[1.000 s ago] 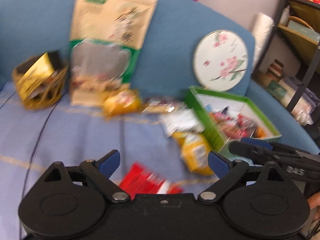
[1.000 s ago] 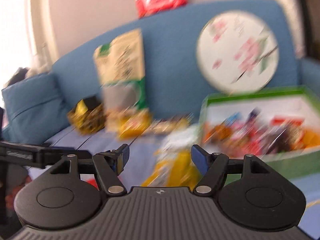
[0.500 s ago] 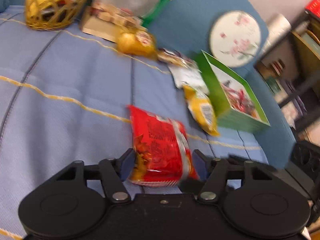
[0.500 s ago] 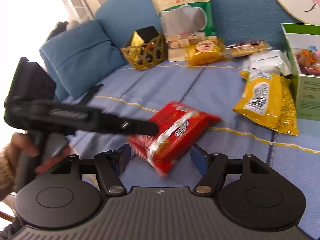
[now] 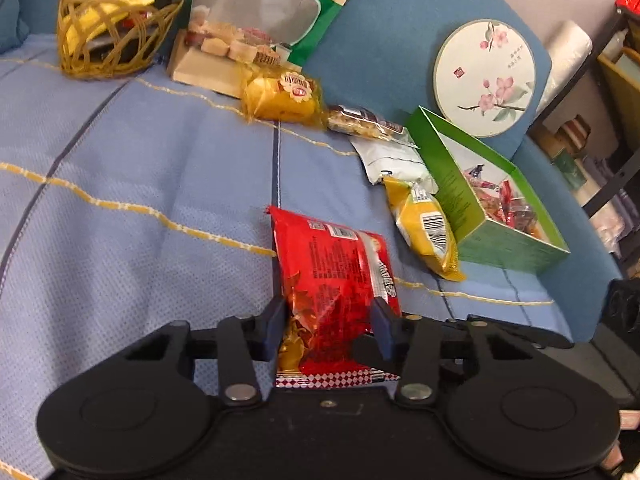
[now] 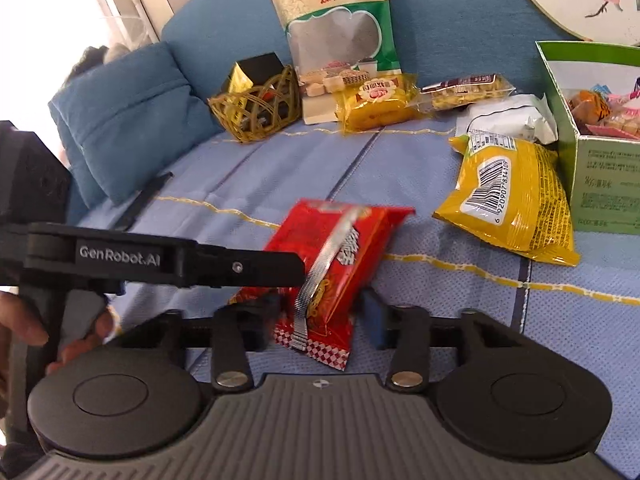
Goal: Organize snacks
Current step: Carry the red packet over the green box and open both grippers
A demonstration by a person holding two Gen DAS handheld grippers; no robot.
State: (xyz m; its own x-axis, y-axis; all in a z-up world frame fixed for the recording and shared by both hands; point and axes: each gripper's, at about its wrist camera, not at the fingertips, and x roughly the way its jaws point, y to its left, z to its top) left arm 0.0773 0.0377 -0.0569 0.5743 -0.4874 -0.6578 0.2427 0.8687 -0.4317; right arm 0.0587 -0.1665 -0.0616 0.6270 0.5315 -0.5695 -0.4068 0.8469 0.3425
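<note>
Here both grippers are closing in on the same red packet (image 5: 336, 280), which is lying on the blue cover (image 5: 140, 184) near the front edge, well apart from the green box (image 5: 472, 216) that is sitting off to the right with snacks already inside. The left gripper (image 5: 329, 330) is pointing along the packet's long axis, so its jaws, which have just been narrowing, are now pressing on the two long sides of the near end. The right gripper (image 6: 320, 316) is coming at the same near end from a slightly different angle; its jaws have also just been closing, the packet is sitting between them, but I cannot tell whether the pads are touching the wrapper yet. The far end is pointing away toward the sofa back, not toward the box. Judging from this, the carry is going to be rightward, past the yellow bag (image 5: 424, 228) lying against the box wall.
</note>
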